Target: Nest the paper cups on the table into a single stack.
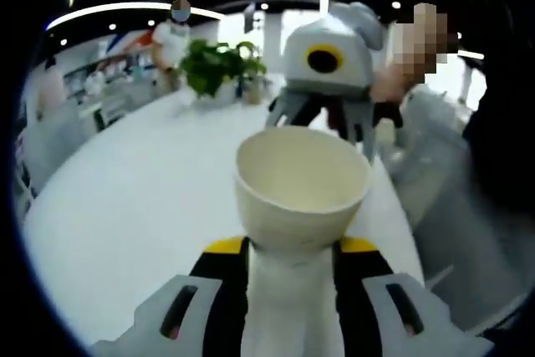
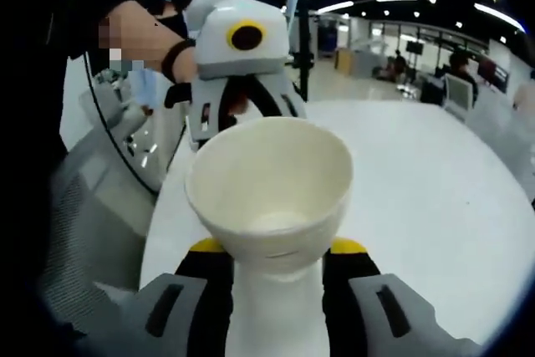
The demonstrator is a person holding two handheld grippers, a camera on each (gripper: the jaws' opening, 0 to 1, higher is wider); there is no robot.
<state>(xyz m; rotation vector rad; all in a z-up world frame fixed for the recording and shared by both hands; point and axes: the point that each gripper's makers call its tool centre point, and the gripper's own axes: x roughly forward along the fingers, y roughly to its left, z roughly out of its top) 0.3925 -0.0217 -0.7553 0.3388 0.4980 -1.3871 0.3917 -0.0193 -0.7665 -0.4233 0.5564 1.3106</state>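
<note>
A white table (image 1: 142, 206) with a curved edge is seen in the left gripper view, with potted plants (image 1: 219, 68) set at its far end. In the right gripper view, the tabletop (image 2: 435, 190) is seen bare and glossy.

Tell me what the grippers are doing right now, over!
Left hand-held gripper shut on a paper cup. Right hand-held gripper shut on another paper cup. Cups held apart, facing each other over the white table. Nothing between them.

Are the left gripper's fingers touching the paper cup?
Touching. In the left gripper view, both fingers press against the paper cup from either side.
</note>
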